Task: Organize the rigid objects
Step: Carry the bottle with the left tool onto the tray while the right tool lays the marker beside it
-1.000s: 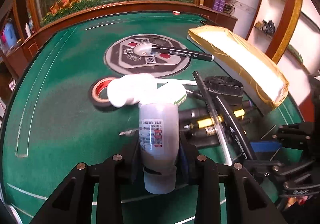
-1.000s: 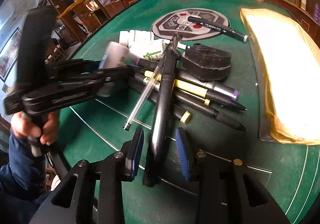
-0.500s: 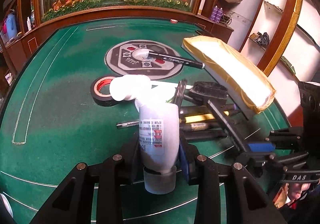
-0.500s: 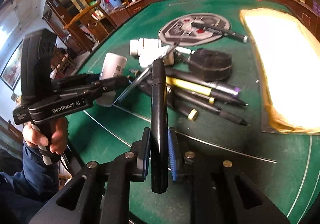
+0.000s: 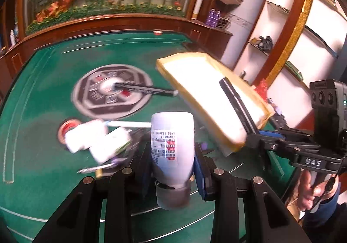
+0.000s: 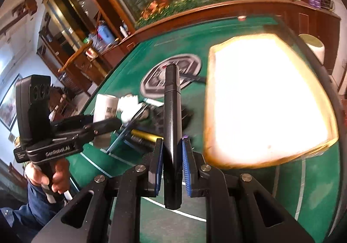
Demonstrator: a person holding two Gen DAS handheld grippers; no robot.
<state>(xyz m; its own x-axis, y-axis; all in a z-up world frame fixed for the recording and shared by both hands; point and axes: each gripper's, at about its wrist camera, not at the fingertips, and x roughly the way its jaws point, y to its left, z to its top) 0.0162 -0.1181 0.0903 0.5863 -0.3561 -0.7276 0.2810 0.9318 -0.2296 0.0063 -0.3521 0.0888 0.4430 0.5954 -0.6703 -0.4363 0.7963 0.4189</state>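
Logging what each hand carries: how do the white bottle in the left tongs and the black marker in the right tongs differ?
The white bottle is fat, pale and carries a printed label; the black marker is slim, dark and plain. The bottle spreads the left tongs fairly wide; the right tongs are nearly shut on the marker. The bottle is held cap-end toward the camera. Both are clamped, lifted off the green table.

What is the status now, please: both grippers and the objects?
Left gripper shut on white bottle. Right gripper shut on black marker. Tray ahead, nothing blocking.
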